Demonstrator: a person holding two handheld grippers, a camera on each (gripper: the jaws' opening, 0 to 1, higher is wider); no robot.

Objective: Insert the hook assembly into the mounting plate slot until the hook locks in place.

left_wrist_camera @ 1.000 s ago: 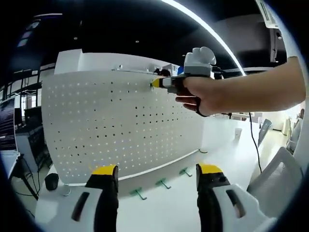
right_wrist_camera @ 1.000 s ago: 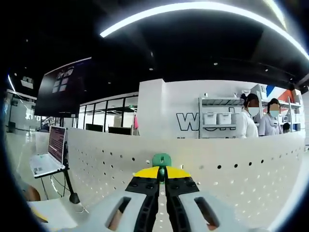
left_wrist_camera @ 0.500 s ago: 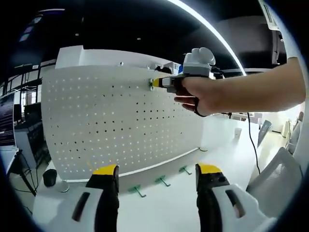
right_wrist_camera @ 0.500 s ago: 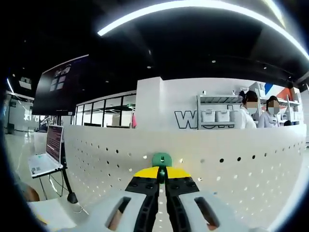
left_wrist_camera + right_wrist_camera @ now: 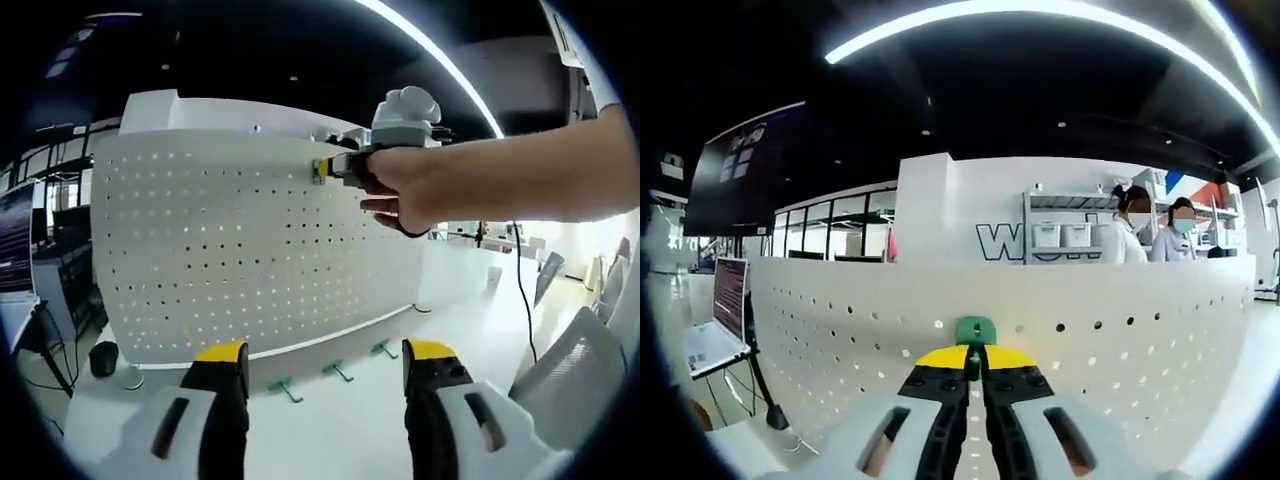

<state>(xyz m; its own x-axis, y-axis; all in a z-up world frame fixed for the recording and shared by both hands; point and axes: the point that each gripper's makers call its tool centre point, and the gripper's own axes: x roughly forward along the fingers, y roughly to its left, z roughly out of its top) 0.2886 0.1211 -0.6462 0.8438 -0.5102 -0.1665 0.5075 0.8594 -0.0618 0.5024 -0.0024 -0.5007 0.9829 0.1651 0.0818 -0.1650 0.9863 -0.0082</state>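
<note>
Up close, the right gripper (image 5: 975,362) has its 2 yellow-tipped jaws pinched together on a green hook (image 5: 975,330), whose head sits right at the white pegboard (image 5: 1120,350) near its top edge. Seen from the left gripper view, a hand (image 5: 405,185) holds that gripper's tip against the upper holes of the board. The left gripper (image 5: 325,352) hangs back, jaws wide apart and holding nothing. 3 more green hooks (image 5: 337,371) lie on the table (image 5: 330,430) at the board's foot.
</note>
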